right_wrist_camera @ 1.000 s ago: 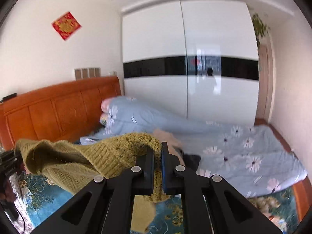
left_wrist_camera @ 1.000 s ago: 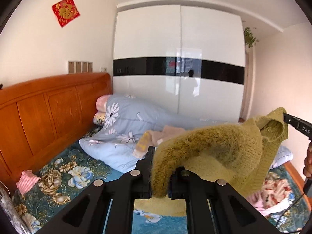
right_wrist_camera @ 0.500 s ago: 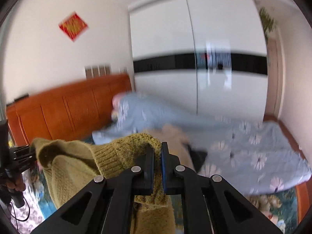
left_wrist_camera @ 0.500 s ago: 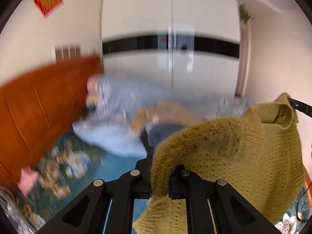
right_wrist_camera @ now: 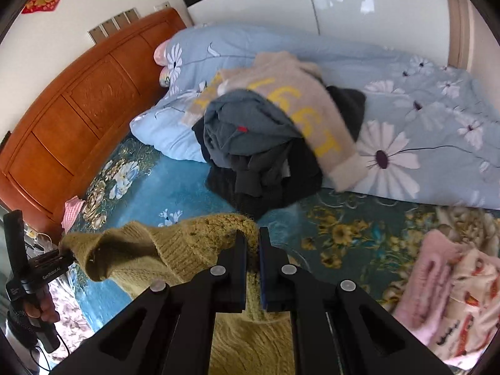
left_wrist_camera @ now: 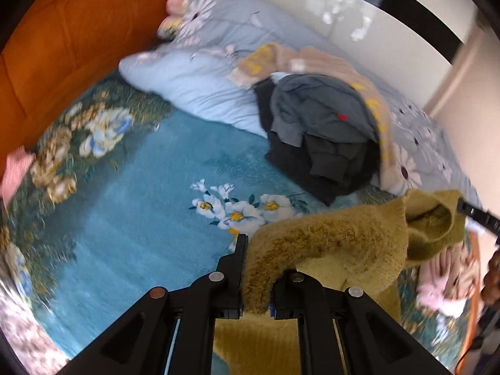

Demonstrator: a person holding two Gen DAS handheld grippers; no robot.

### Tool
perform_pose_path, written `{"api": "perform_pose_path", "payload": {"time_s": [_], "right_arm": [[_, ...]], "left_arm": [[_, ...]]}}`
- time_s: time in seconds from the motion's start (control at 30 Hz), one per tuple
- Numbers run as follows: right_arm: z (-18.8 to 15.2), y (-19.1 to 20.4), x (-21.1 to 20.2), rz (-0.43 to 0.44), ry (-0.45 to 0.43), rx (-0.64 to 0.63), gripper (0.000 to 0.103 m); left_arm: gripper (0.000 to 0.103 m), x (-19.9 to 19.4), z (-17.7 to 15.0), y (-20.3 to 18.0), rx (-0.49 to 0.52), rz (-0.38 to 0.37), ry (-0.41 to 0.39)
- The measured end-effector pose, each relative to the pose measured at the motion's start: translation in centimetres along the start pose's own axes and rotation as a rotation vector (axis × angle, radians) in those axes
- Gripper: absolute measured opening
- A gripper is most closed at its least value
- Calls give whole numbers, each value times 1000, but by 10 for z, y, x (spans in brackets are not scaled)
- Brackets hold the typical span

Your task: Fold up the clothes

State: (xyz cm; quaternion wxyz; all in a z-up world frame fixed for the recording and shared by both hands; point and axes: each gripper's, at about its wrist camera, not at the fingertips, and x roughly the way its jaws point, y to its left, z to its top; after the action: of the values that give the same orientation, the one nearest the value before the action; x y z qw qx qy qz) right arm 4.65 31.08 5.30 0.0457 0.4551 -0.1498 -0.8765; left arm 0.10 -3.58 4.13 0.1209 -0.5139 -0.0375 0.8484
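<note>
Olive knit sweater (left_wrist_camera: 337, 243) pinched between both jaws

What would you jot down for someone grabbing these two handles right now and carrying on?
Left gripper: shut on the mustard sweater.
Right gripper: shut on the same sweater, which hangs stretched between the two above the teal floral bedspread.
Done: sweater picked up, no fold visible.
Left: lay it flat, fold it, then the dark clothes pile under the beige sweater.
</note>
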Motion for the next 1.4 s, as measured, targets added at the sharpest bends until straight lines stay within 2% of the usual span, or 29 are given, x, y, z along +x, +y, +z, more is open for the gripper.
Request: {"api": "perform_pose_path", "payload": {"time_s": [0.13, 0.3, 0.33, 0.37, 0.43, 0.47, 0.6, 0.73, 0.8, 0.87, 1.0, 1.17, 1.27, 1.4], "right_arm": [[22, -2, 29, 20, 23, 36, 6], [31, -8, 60, 24, 73, 69, 6], [30, -9, 63, 39, 84, 74, 7], [28, -11, 65, 64, 93, 81, 7], [21, -12, 66, 110, 102, 82, 7], [17, -13, 66, 127, 108, 77, 7], [-5, -11, 69, 193, 153, 66, 7], [-38, 11, 75, 229, 196, 8, 7], [-52, 18, 77, 238, 216, -14, 7], [-64, 21, 80, 240, 239, -23, 7], [-86, 24, 79, 264, 289, -43, 7], [-114, 18, 93, 249, 373, -51, 7], [-98, 6, 102, 189, 360, -45, 7], [-27, -17, 94, 132, 193, 10, 7]], "left_arm": [[11, 20, 16, 12, -45, 5, 30], [17, 41, 28, 14, -85, 12, 71], [28, 45, 29, 15, -98, 12, 79], [46, 47, 28, 17, -116, 4, 78], [57, 48, 23, 20, -158, -19, 72], [57, 49, 21, 21, -174, -28, 76], [58, 53, 1, 15, -285, -206, 114], [62, 77, -38, -8, -417, -480, 247], [62, 91, -55, -18, -459, -544, 309], [63, 103, -71, -20, -501, -549, 346], [63, 118, -93, -6, -655, -573, 379], [63, 121, -105, 19, -730, -504, 370], [63, 116, -112, 38, -776, -492, 342], [63, 109, -114, 53, -772, -453, 311]]}}
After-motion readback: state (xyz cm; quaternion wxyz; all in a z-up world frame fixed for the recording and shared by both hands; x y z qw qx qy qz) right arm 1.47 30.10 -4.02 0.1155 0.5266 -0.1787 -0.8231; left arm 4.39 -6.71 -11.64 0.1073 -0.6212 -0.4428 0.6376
